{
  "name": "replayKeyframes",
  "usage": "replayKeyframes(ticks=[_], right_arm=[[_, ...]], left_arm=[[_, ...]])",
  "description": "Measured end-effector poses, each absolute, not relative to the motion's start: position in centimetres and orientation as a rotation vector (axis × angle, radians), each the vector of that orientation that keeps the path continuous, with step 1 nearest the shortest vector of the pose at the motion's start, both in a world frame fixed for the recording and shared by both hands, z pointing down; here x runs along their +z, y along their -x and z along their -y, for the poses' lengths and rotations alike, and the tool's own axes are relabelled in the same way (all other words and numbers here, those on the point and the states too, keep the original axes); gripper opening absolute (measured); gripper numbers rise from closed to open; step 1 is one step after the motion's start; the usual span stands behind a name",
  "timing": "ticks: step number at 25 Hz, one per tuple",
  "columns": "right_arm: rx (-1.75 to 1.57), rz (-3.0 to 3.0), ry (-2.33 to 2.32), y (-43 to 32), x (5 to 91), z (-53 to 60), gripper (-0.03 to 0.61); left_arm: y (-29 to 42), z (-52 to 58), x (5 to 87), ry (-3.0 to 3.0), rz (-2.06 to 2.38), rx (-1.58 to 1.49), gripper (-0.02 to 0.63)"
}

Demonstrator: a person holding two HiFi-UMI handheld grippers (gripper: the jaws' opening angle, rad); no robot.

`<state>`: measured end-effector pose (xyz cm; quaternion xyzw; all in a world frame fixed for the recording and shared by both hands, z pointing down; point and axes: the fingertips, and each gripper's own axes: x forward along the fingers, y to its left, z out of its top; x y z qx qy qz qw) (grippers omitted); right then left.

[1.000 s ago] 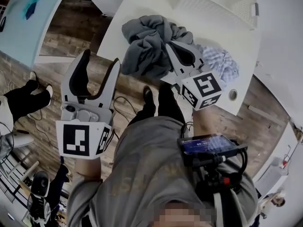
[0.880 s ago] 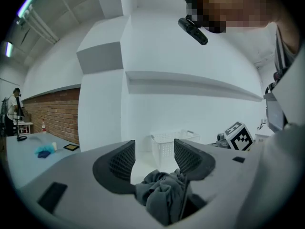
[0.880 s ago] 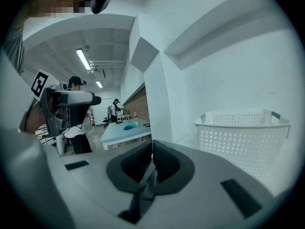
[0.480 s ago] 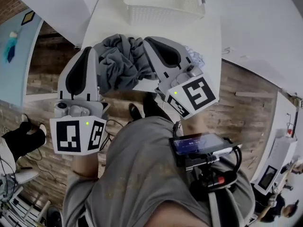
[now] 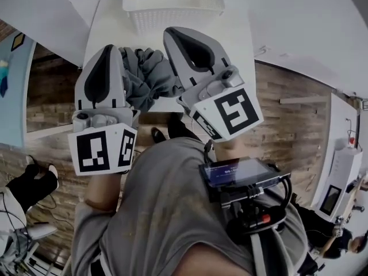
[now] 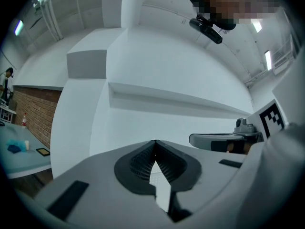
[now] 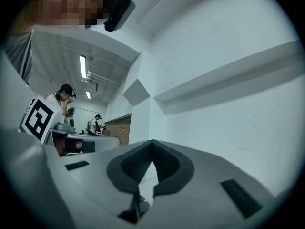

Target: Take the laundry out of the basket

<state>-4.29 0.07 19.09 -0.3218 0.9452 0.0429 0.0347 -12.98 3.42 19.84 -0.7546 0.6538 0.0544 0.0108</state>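
Between my left gripper [image 5: 107, 50] and my right gripper [image 5: 172, 34] sits a bunched grey cloth [image 5: 146, 76], near the white basket [image 5: 172, 7]. Both pairs of fingers are squeezed shut.

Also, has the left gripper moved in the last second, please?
Yes. The left gripper moved from over the wooden floor in to the white table's edge, against the grey clothing.

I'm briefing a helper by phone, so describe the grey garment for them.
Find the white table with the white mesh basket on it. In front of the basket, a crumpled grey garment is bunched between the left tool and right tool, the only dark, soft thing there.
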Motion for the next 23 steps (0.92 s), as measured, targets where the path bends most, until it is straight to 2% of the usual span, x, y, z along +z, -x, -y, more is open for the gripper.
replayKeyframes(ticks=[23], right_arm=[[0.131,-2.865,1.018,2.3,18.1,1.7,0.008]], left_arm=[[9.6,-1.0,18.7,2.414,-1.911,0.151,0.009]])
